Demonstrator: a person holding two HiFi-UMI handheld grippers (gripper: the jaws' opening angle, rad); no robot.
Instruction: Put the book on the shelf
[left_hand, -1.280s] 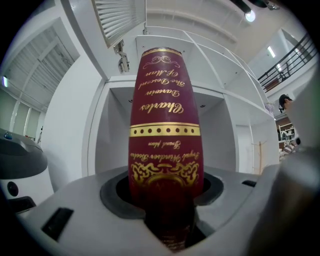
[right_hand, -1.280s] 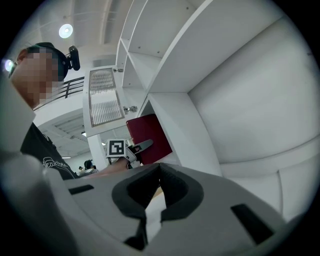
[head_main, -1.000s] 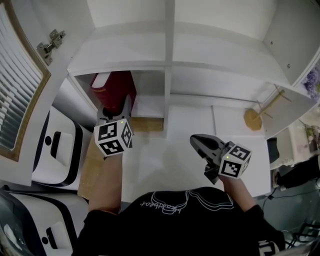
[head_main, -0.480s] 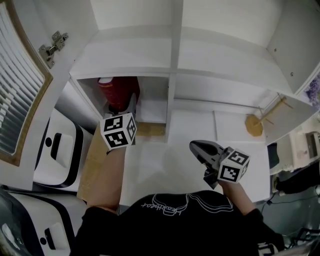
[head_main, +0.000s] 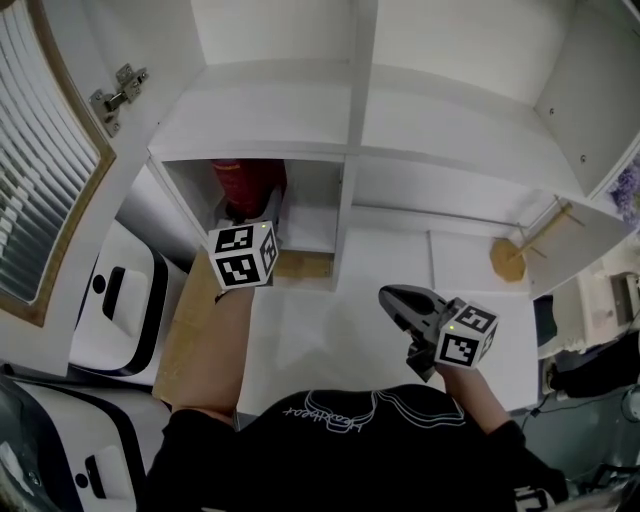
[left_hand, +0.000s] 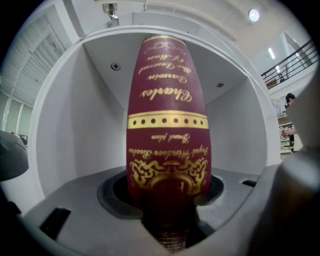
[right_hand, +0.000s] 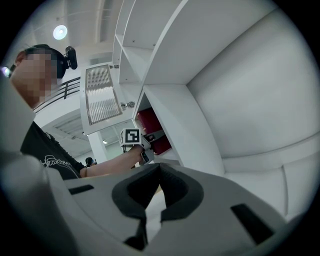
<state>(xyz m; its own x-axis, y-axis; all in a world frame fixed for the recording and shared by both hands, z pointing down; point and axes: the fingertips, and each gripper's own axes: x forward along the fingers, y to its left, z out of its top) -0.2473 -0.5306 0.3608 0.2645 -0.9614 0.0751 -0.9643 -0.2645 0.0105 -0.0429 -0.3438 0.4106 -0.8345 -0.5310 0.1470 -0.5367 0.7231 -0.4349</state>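
The book (head_main: 247, 185) stands in the shelf (head_main: 352, 200), left compartment (head_main: 305, 228), left tongs (head_main: 262, 210) before it — right tongs (head_main: 390, 295) out front, well apart.

The book (left_hand: 167, 125) stands upright in the middle of the shelf's (head_main: 260, 110) left compartment (head_main: 310, 225), leaving bare room on either side up to the side walls and a gap under the top board. The divider (head_main: 345, 215) walls it off from the right compartment (head_main: 440, 190), whose front edge lies open. A wooden stand (head_main: 507, 258) sits near the right edge, and an open door (head_main: 45, 180) flanks the left.
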